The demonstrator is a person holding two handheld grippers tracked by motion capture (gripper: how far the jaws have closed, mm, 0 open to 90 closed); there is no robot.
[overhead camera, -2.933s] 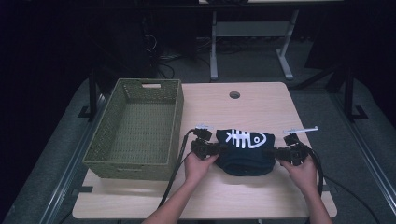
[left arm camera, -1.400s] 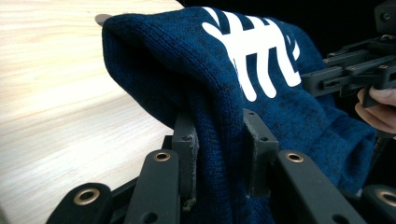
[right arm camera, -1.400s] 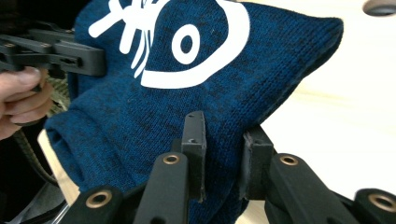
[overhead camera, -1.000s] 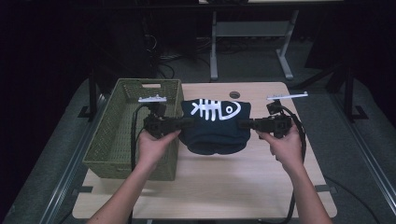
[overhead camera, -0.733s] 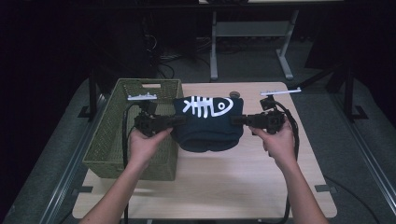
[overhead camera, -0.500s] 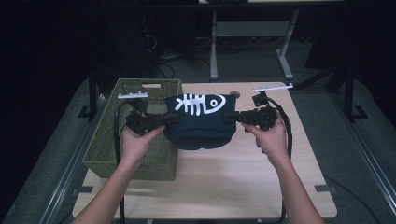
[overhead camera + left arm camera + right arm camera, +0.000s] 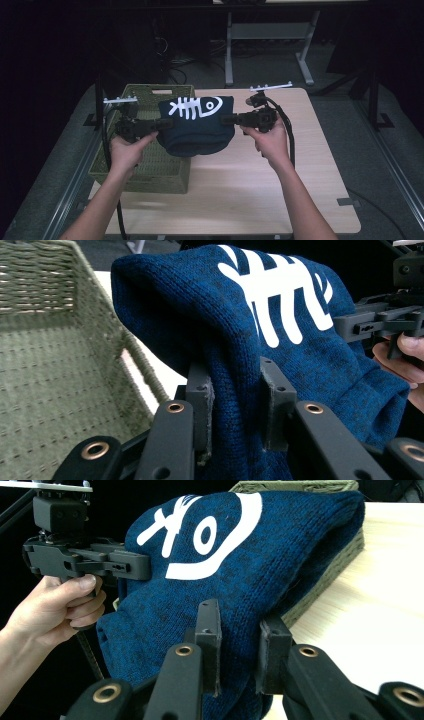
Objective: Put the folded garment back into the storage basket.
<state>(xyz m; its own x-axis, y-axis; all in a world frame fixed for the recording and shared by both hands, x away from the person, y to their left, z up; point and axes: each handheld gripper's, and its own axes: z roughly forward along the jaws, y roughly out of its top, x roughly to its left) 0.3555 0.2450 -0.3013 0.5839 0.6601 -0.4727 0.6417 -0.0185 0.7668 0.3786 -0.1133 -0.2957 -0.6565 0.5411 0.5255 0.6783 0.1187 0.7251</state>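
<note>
While both tongs clamp knit: 
left gripper: jaws pinched on the blue sweater edge; 
right gripper: clenched on its opposite edge; 
sweater: slung between them, above the green basket rim.

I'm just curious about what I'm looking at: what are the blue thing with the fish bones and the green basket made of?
The blue garment looks like knitted yarn, maybe wool or acrylic: fine ribbed stitches and a soft matte nap. Its white fish skeleton seems printed or knitted in; I can't tell which. The basket is olive-green woven strands, probably plastic or paper cord, matte.
</note>
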